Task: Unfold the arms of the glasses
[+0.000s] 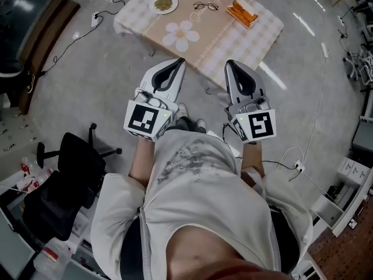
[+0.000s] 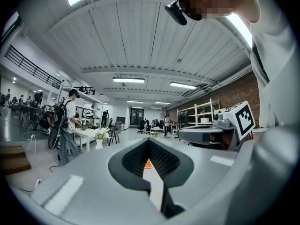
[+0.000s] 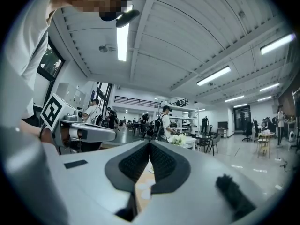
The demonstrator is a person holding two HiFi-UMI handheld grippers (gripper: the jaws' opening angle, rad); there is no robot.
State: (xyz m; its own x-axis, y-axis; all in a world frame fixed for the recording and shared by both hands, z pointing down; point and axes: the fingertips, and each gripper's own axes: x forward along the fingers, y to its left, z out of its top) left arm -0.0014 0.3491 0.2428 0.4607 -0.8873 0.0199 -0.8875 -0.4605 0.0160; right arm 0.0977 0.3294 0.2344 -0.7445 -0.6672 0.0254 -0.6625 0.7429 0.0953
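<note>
white left gripper (image 1: 179,61) and right gripper (image 1: 229,63) both pressed together, empty, touching nothing; glasses (image 1: 206,6) lie far off on table (image 1: 256,37).

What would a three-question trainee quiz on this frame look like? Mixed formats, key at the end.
1. True or false: the left gripper holds the glasses.
2. Pick one: on the table, the glasses lie between A) the plate and the orange tray; B) two cups; C) a laptop and a bottle.
3. Fill in: the jaws of the right gripper are ____.
Key: 1 false, since the glasses lie on the table, well ahead of both grippers; 2 A; 3 shut, with nothing between them.
</note>
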